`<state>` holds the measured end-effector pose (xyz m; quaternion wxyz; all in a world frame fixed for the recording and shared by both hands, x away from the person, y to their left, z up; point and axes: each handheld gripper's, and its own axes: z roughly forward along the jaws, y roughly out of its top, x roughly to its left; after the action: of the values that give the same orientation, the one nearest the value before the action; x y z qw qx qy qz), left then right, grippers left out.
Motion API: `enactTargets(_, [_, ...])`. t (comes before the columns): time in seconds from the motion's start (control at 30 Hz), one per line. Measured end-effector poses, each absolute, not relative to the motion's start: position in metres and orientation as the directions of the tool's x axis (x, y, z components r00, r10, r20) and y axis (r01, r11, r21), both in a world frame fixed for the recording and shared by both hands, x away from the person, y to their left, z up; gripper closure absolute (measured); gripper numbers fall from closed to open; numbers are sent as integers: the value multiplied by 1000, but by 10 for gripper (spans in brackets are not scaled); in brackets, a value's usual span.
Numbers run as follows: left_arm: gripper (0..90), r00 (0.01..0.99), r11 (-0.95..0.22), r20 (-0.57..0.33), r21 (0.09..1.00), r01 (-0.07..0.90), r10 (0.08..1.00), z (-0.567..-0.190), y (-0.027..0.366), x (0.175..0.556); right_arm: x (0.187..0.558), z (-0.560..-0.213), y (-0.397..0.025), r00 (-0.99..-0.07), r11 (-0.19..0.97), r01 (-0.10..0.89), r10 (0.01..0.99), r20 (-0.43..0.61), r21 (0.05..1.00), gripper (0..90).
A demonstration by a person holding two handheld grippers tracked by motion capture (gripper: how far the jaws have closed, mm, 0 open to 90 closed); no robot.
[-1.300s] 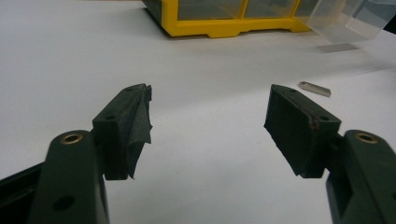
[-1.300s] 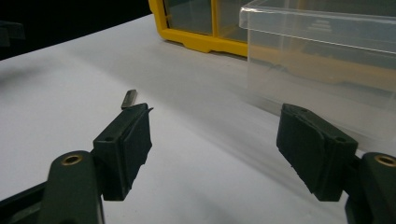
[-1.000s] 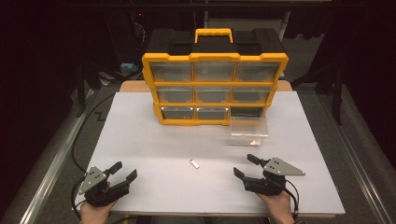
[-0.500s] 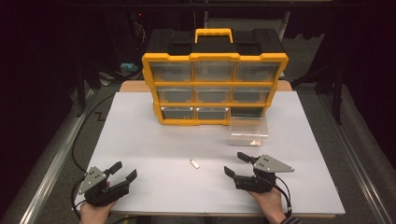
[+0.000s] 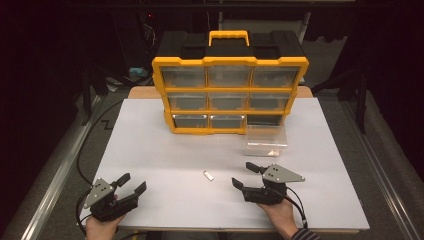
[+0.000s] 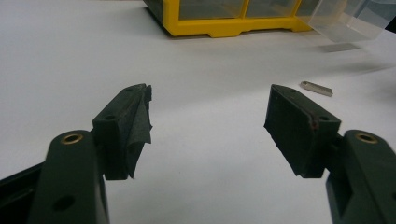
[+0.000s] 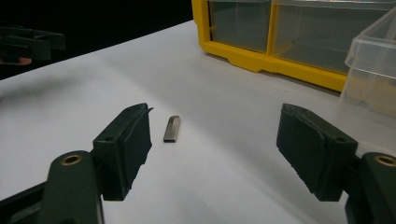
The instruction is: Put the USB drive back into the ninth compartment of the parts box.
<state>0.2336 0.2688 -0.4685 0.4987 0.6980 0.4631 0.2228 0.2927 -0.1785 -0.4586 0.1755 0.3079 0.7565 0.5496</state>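
A small flat metal piece [image 5: 208,175] lies on the white table [image 5: 160,150], in front of a yellow and black drawer organizer [image 5: 230,90]. A clear plastic drawer [image 5: 266,141] sits out on the table by the organizer's dark bottom-right slot [image 5: 265,120]. My right gripper [image 5: 242,174] stands open just right of the metal piece, which lies ahead of its left jaw in the right gripper view [image 7: 172,128]. My left gripper [image 5: 133,182] is open near the front left corner, with nothing between its jaws [image 6: 210,100]. The metal piece [image 6: 316,87] shows far off to its right.
The organizer [image 7: 280,42] takes up the back of the table. The clear drawer [image 7: 373,70] stands close to the right gripper's far right. Cables trail off the table's front and left edges. Dark floor and metal rails surround the table.
My right gripper has shifted left toward the metal piece and turned slightly. The left gripper has stayed in place.
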Motion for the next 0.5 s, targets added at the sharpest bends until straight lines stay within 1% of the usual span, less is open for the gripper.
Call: enactTargets(0.5, [323,470,-72,-154,901,428,869,-469,270,234,304,-460,-149,-768,207,275,635,85,939,256])
